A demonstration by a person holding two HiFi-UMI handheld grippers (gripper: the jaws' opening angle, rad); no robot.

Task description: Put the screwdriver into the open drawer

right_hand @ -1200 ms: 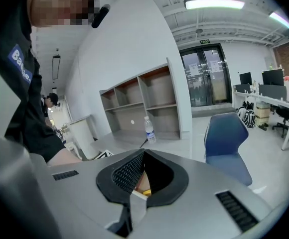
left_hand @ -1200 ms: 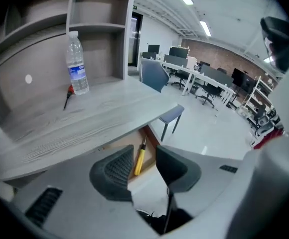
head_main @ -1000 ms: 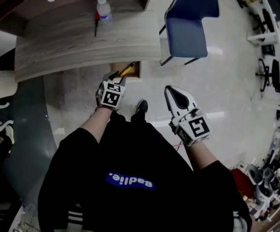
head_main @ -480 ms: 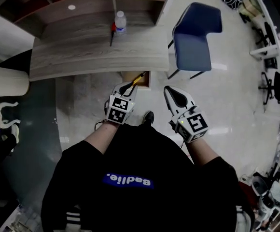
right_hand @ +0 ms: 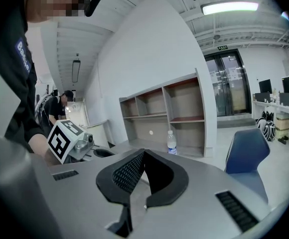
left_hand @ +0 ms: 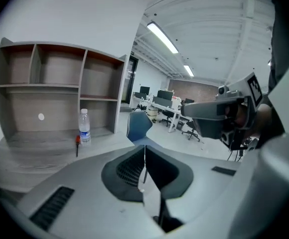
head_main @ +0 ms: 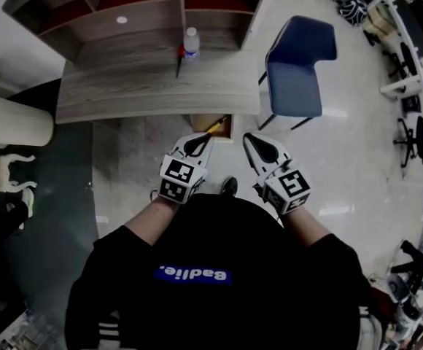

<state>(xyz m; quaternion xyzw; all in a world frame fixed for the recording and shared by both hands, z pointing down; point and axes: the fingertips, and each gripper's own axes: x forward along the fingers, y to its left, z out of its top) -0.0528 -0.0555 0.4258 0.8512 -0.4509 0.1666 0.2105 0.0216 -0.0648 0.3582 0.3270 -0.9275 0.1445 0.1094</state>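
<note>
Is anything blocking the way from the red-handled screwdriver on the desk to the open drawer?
Nothing visible does. The water bottle stands on the far side of the red-handled screwdriver, away from the open drawer, which holds a yellow-handled tool.

The head view is looking steeply down over the person, with the desk (head_main: 146, 86) at 12 o'clock and the drawer (head_main: 223, 129) near centre. Both gripper views are looking close along their jaws, almost level, toward the shelf (left_hand: 45, 83). All three are sharing the bottle (right_hand: 172, 142) and chair (right_hand: 246, 151).
</note>
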